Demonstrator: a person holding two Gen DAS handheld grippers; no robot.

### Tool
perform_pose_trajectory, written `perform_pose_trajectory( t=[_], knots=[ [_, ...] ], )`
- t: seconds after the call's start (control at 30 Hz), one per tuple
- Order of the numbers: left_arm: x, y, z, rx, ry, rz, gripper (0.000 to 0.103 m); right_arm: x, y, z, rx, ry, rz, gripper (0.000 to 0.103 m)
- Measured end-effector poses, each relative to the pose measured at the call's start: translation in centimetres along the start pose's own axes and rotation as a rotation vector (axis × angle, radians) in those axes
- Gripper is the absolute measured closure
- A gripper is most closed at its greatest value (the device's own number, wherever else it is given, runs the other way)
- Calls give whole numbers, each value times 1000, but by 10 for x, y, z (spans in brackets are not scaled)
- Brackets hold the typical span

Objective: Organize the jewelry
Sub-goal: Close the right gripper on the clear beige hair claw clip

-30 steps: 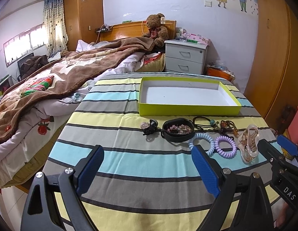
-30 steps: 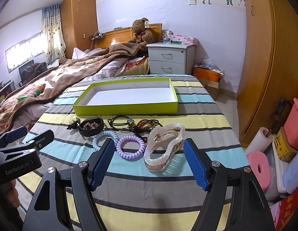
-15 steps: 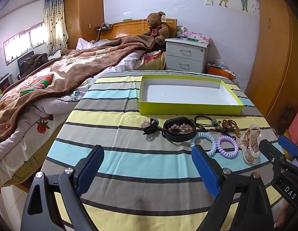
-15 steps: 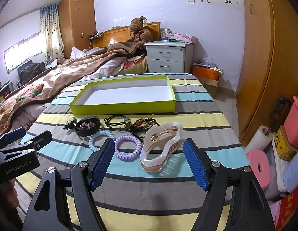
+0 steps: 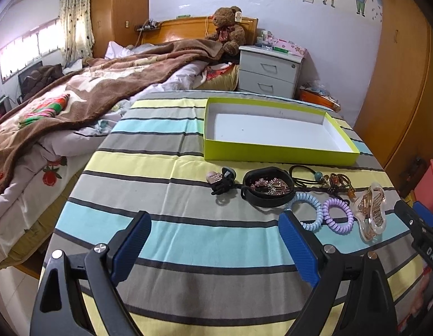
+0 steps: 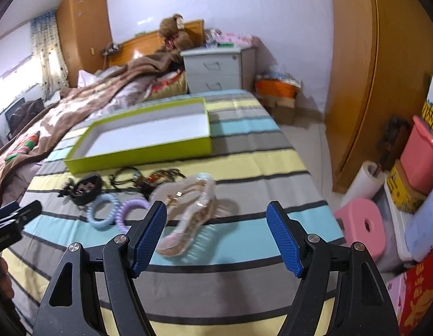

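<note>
A lime-green open box (image 5: 278, 155) (image 6: 138, 154) with a white inside lies on the striped table. In front of it lies a row of jewelry: a black clip (image 5: 220, 182), a black oval case with beaded pieces (image 5: 268, 187), black cords and brown beads (image 5: 338, 180), a blue coil tie (image 5: 307, 211) (image 6: 101, 211), a purple coil tie (image 5: 338, 215) (image 6: 129, 210) and a clear hair claw (image 5: 371, 214) (image 6: 188, 215). My left gripper (image 5: 215, 247) is open, short of the row. My right gripper (image 6: 216, 236) is open, with the claw just ahead of its left finger.
A bed with a brown blanket (image 5: 76, 89) borders the table's left. A white nightstand (image 5: 268, 70) stands behind. On the floor to the right are a pink stool (image 6: 362, 226), a paper roll (image 6: 364, 179) and stacked boxes (image 6: 420, 151).
My right gripper has swung right and closer to the table; the hair claw now sits toward its left finger. My left gripper has barely moved. Nothing was picked up.
</note>
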State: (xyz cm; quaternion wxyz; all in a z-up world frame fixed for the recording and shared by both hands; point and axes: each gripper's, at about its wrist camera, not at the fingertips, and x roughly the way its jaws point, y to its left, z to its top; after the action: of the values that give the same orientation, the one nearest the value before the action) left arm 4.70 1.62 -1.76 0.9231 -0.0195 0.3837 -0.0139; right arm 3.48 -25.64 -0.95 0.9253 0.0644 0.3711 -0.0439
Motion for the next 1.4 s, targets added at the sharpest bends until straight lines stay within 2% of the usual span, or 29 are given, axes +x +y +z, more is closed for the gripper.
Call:
perform_pose_trajectory(
  t=[0.17,0.33,0.43,0.53,0.6,0.7,0.73,0.8,0.87,1.07,1.23,1.4],
  knots=[
    [7,8,3,-10,12,-4,9,16,-1,3,17,47,39,30],
    [16,14,4,-14,38,-4,9,27,12,4,-14,82,39,37],
    [19,17,5,-19,44,1,9,36,14,3,-21,112,42,46],
    [23,22,6,-29,56,-8,9,43,14,2,-17,127,47,48],
    [25,26,6,-41,58,-4,10,43,14,2,-23,118,46,54],
    [28,30,9,-55,68,-19,11,42,15,4,-28,116,66,71],
    [29,31,9,-60,75,-23,12,42,14,4,-32,114,57,81],
    [31,33,11,-65,84,-30,13,44,13,5,-25,124,66,89],
    [32,32,13,-62,87,-37,13,44,9,5,-6,129,83,90],
    [33,29,16,-52,97,-70,15,39,3,5,-20,104,59,90],
    [32,15,17,-6,102,-124,15,31,-6,6,-7,83,54,90],
    [33,3,26,33,96,-133,17,26,-12,7,2,71,56,90]
  ],
)
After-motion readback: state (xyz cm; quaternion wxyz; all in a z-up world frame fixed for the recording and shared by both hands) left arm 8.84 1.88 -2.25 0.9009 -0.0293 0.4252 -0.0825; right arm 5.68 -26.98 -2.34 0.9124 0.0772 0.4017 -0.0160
